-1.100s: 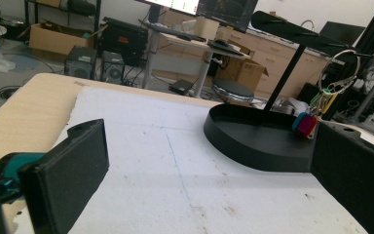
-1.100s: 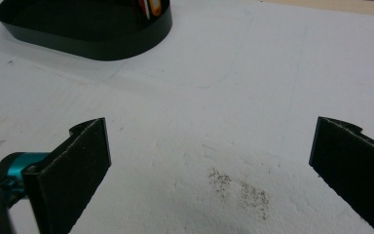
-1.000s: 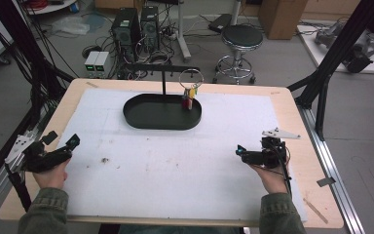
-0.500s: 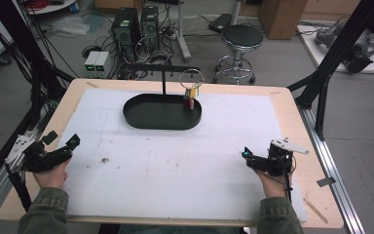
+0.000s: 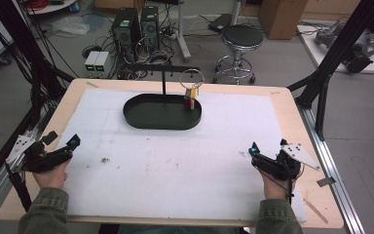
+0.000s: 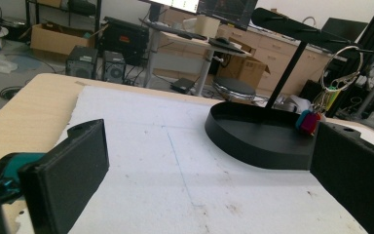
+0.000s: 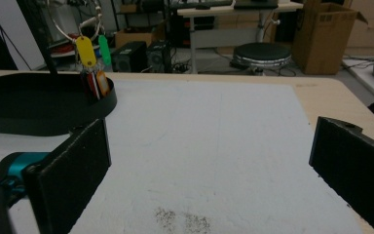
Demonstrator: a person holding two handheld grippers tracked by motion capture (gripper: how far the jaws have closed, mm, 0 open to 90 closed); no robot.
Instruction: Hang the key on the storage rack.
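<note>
1. Lab floor behind the worktop (image 5: 292, 100): PC towers (image 5: 134, 27), a round stool (image 5: 242, 36), a cardboard box (image 5: 282, 14), loose cables.
2. Worktop is light wood with a white mat (image 5: 175, 161) over most of it; the mat shows dark smudges in the near half.
3. Black oval tray (image 5: 146, 119) sits on the mat at the far middle. A thin black post (image 5: 164, 80) rises from it and carries a crossbar at the top.
4. Key ring (image 5: 193, 77) hangs from the crossbar on the tray's right side; coloured tags (image 5: 191, 95) (yellow, green, red, orange in the right gripper view) dangle into the tray just inside its wall.
5. Left gripper (image 5: 70, 144): near-left edge of the mat, held in the left hand (image 5: 51, 173), jaws apart, nothing between them, pointed toward the tray.
6. Right gripper (image 5: 253, 151): near-right on the mat, held in the right hand (image 5: 275, 183), jaws wide apart, empty, grey three-cornered plate on top.
7. Both grippers well apart from the tray and from each other.
</note>
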